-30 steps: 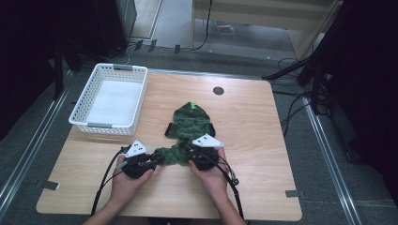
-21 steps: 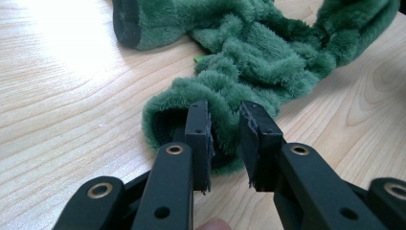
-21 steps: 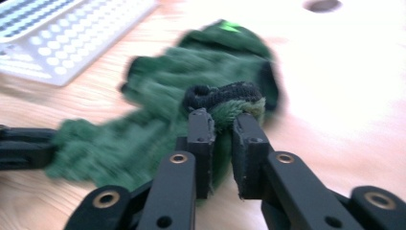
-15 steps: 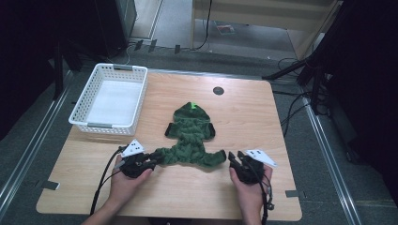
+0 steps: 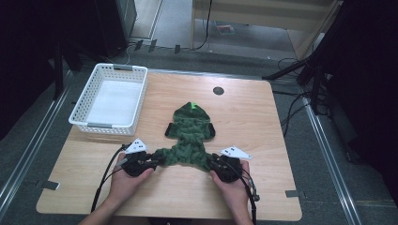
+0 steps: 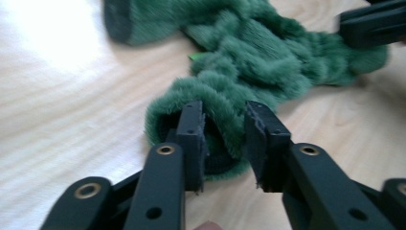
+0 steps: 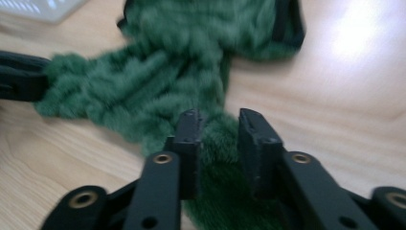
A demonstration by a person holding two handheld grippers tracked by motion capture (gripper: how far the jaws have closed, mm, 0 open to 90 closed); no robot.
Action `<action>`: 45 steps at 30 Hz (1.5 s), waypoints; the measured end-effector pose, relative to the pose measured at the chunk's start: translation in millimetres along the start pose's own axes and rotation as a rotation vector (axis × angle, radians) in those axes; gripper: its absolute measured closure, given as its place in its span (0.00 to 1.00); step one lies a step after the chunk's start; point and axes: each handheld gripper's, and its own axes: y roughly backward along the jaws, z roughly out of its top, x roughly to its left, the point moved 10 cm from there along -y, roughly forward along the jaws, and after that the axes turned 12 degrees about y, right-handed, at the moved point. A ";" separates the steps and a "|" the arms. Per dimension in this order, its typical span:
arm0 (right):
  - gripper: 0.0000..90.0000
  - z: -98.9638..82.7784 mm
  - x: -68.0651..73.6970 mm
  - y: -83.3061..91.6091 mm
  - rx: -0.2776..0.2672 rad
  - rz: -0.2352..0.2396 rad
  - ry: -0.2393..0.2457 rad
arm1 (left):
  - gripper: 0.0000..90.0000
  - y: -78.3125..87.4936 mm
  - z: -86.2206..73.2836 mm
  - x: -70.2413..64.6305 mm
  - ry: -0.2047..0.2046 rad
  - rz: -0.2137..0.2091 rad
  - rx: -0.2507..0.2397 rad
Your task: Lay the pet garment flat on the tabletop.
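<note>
- A fuzzy green garment lies flat near the middle of the wooden tabletop, its hooded end, with a small bright green tag, pointing away from the person.
- Its near edge spreads into two corners, one reaching toward each hand.
- The left tongs are clamped on the left corner: in the left gripper view a fold of green pile sits pinched between the two black jaws.
- The right tongs have the right corner between their jaws, fabric filling the narrow gap (that view is blurred, but the cloth looks gripped).
- From above, both hands rest low on the tabletop, the left hand and the right hand well apart.
- A white plastic basket stands at the far left of the tabletop, apart from the garment.
</note>
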 end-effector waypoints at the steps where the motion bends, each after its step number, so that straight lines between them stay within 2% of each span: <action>1: 0.83 -4.4 -4.2 -2.1 0.019 -0.019 0.001 | 0.79 -0.1 -0.4 -0.4 -0.001 -0.003 0.003; 3: 0.84 -10.7 -12.4 -4.3 0.033 -0.042 -0.002 | 0.79 -0.1 -1.4 -2.5 0.001 -0.023 0.015; 6: 0.82 -12.7 -22.1 -4.0 0.024 -0.063 -0.016 | 0.74 2.2 -1.2 -10.9 -0.023 -0.093 0.018; 9: 0.78 -11.1 -25.7 -1.6 0.009 -0.079 -0.011 | 0.64 5.0 4.6 -12.0 -0.046 -0.079 -0.018; 12: 0.75 -5.7 -25.5 4.6 -0.032 -0.095 0.004 | 0.56 6.4 9.8 -6.2 -0.027 -0.045 -0.059; 14: 0.74 -0.4 -24.7 9.3 -0.065 -0.103 0.010 | 0.55 5.2 9.6 -3.5 -0.028 -0.037 -0.059; 17: 0.73 5.6 -18.7 10.7 -0.097 -0.080 0.021 | 0.54 1.5 6.5 -4.4 -0.037 -0.034 -0.042; 22: 0.73 11.3 2.5 0.4 -0.084 -0.027 0.059 | 0.63 -2.3 1.0 -6.6 -0.057 -0.029 -0.006; 27: 0.74 45.7 22.5 -13.2 -0.120 -0.005 0.104 | 0.71 -4.0 -1.4 -5.4 -0.048 -0.028 0.011; 30: 0.76 72.8 24.0 -27.1 -0.127 -0.017 0.091 | 0.73 -4.8 -3.1 -5.8 -0.053 -0.022 0.018; 32: 0.78 85.8 21.7 -41.4 -0.116 -0.020 0.054 | 0.74 -4.9 -4.1 -5.5 -0.058 -0.020 0.025; 35: 0.79 91.4 17.6 -62.8 -0.064 -0.061 0.069 | 0.76 -5.5 -5.1 -4.6 -0.044 -0.014 0.029; 37: 0.78 85.6 13.4 -78.5 -0.009 -0.080 0.066 | 0.77 -5.6 -5.5 -4.2 -0.038 -0.014 0.035; 40: 0.78 74.2 7.5 -94.6 0.044 -0.105 0.055 | 0.80 -5.8 -6.1 -4.3 -0.034 -0.020 0.041; 45: 0.79 69.7 2.4 -108.3 0.049 -0.136 0.045 | 0.85 -6.6 -7.8 -6.8 -0.060 -0.014 0.049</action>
